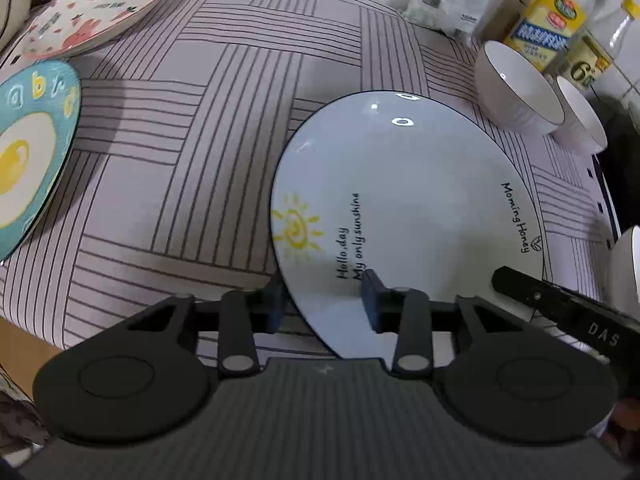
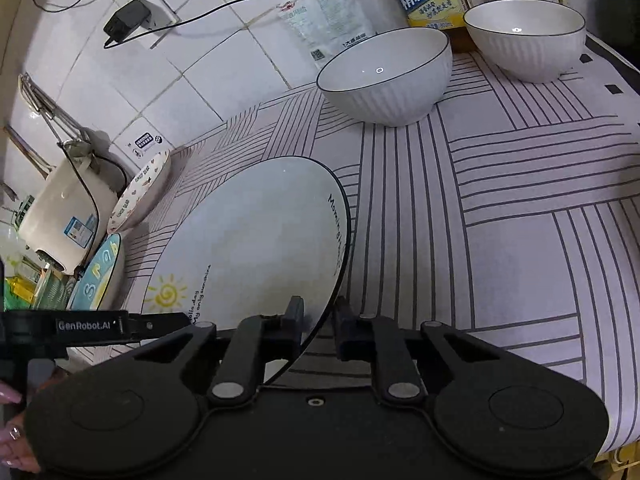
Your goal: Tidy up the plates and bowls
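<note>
On the worktop (image 1: 224,92), covered in a striped cloth, the sun plate (image 1: 400,200) lies flat near the front edge. Both claws have it by the near rim.

Going left to right in the left wrist view: the blue letter plate (image 1: 28,152) and the pink bear plate (image 1: 96,12) sit at the far left, well apart from the sun plate. The left claw (image 1: 324,296) straddles the sun plate's near-left rim, one finger under the edge and one on top by the printed words. It is closed down to a narrow gap and appears to pinch the rim. The right claw's finger shows as a black bar at the plate's near-right rim. Two white bowls (image 1: 520,92) stand beyond the plate to the right, near the bottles.

In the right wrist view the right claw (image 2: 318,320) is nearly shut on the near-right rim, one finger over the face, the other outside the edge. The plate extends away and to the left from it.

The coming move turns on this: the plate lies forward of both claws, each gripping a side of the same near arc, so it would hang out from them when raised. I judge a level, joint lift is needed, toward the other plates at left.

The plate is round, shallow, glossy white with a thin dark rim line, a yellow sun and black script. It looks slick.
</note>
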A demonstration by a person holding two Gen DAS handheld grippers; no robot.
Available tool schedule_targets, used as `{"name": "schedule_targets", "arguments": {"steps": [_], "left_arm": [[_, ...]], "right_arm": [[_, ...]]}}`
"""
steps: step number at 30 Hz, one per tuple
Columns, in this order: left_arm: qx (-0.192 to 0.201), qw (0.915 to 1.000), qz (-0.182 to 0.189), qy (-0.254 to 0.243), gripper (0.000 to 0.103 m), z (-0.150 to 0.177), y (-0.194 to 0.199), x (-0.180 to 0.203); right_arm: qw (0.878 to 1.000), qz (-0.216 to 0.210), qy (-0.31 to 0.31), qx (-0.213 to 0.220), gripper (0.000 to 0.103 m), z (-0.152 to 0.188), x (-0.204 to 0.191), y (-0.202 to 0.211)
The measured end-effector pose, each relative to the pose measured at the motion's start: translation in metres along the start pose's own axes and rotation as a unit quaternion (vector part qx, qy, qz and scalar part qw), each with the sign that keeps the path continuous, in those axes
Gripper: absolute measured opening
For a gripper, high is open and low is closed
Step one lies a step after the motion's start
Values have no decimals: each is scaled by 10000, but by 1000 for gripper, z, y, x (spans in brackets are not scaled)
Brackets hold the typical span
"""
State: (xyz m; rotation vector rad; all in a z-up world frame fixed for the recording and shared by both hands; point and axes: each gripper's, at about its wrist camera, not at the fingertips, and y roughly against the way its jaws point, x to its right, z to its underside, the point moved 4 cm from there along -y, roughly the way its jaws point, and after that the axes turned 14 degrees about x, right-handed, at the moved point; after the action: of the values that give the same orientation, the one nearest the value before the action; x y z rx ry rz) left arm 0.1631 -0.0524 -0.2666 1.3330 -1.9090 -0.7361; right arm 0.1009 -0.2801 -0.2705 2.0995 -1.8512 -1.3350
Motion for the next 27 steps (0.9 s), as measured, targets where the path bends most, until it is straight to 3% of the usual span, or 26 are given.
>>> {"name": "schedule_targets", "arguments": {"steps": [4, 8, 11, 15, 21, 27], "left_arm": [[58, 9997, 94, -236, 37, 0, 2, 3], [80, 9984, 207, -523, 37, -11, 5, -1], [171, 9969, 180, -752, 37, -17, 2, -7], [272, 9957, 130, -881, 37, -32, 0, -17], [495, 9939, 199, -967, 37, -66, -13, -29], [427, 9924, 248, -1128, 37, -104, -42, -39]], "right_arm": [[9998, -24, -57, -186, 19, -5, 1, -2], [9999, -52, -65, -132, 21, -10, -6, 1], [9994, -37, 294, -166, 22, -11, -18, -8], [9997, -234, 83, -80, 22, -14, -21, -25], [9989, -397, 59, 253, 23, -35, -37, -52], [9978, -462, 328, 351, 24, -61, -45, -90]]}}
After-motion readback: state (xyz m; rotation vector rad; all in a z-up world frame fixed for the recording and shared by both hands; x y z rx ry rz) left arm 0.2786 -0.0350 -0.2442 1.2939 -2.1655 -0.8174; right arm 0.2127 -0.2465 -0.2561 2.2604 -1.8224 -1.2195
